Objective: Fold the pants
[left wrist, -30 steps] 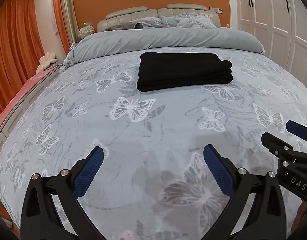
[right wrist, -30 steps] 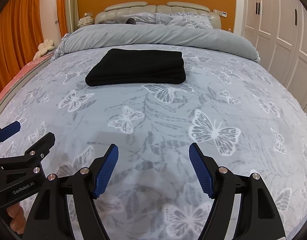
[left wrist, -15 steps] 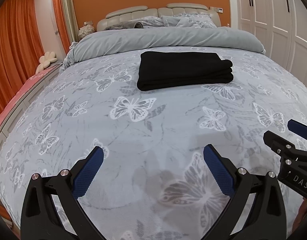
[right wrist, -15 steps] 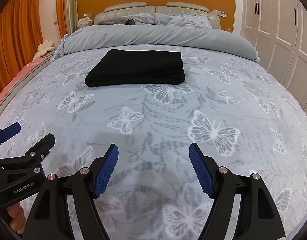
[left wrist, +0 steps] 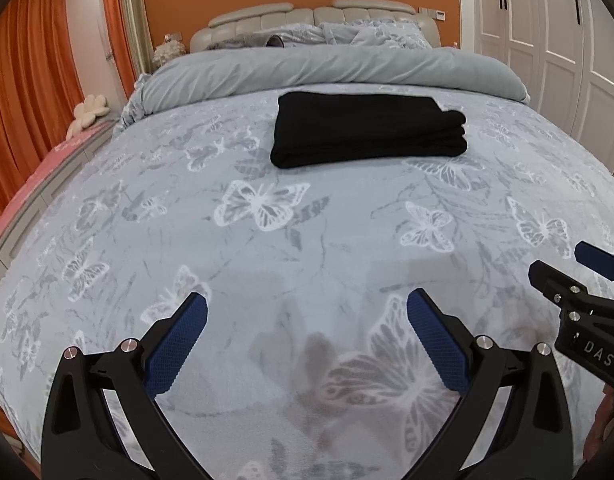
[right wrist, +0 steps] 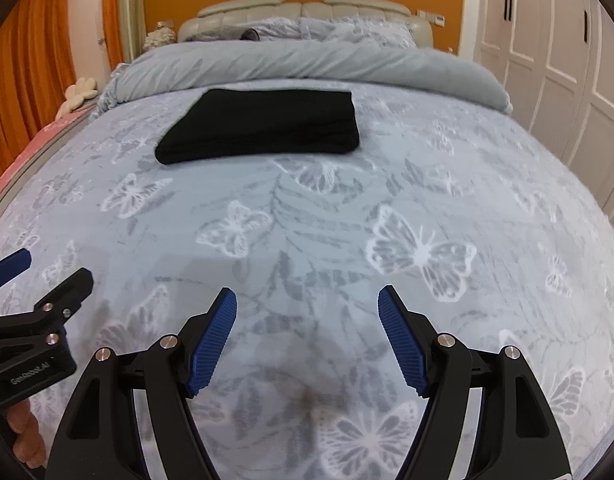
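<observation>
The black pants (left wrist: 367, 130) lie folded into a flat rectangular stack on the bed (left wrist: 107, 240), on the butterfly-print cover toward its far half, just in front of the rolled-back grey duvet (left wrist: 327, 70); the layered folded edges face the right side; nothing touches them. Both tools hover low over the near part of the bed, well apart from the pants; the left gripper (left wrist: 307, 316) has its blue-padded fingers (left wrist: 175, 344) spread wide and released, holding nothing; the right gripper (right wrist: 307, 308) is likewise released, its fingers (right wrist: 211, 344) splayed over bare cover; each shows at the edge of the other's view. Beyond the duvet sit pillows (left wrist: 371, 32) against a beige padded headboard (left wrist: 307, 12); orange curtains (left wrist: 23, 60) hang to the left, white wardrobe doors (left wrist: 559, 40) stand to the right.
</observation>
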